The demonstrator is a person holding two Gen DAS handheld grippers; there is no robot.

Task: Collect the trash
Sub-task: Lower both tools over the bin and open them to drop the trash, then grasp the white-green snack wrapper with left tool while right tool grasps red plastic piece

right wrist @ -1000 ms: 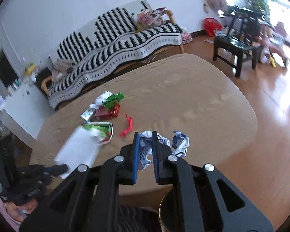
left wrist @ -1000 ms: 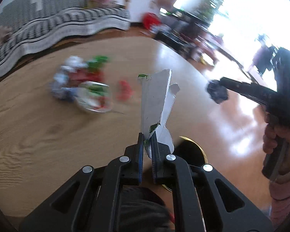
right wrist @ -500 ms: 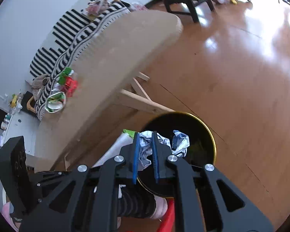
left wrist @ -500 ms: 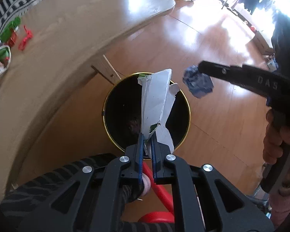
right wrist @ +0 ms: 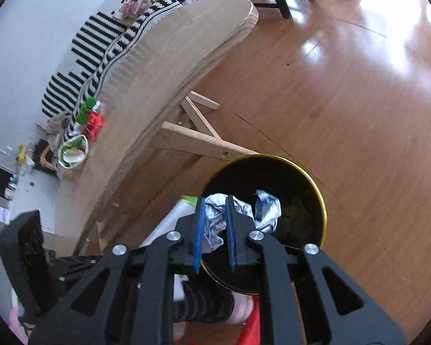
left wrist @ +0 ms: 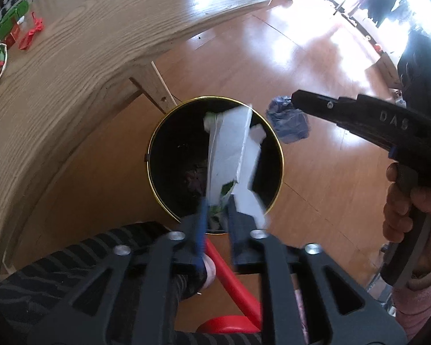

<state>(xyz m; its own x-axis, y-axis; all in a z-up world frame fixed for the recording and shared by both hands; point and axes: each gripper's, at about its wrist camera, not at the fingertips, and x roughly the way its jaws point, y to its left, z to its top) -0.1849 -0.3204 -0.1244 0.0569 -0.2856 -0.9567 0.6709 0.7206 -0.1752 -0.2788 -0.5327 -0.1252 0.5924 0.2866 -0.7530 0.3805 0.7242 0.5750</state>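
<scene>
A round black bin with a gold rim stands on the floor beside the table. My left gripper is above it with its jaws parted, and a torn white carton hangs loosely between them over the bin's mouth. My right gripper is also over the bin with its jaws slightly apart around a crumpled foil wrapper. The wrapper also shows in the left wrist view at the right gripper's tip, by the bin's right rim.
The wooden table still carries red and green wrappers and a paper bowl. A striped trouser leg and a red object are below the bin. A striped sofa stands behind the table.
Both grippers swung from over the table down to the bin. Both pairs of jaws have widened since half a second ago, and the carton has slipped lower toward the bin.
</scene>
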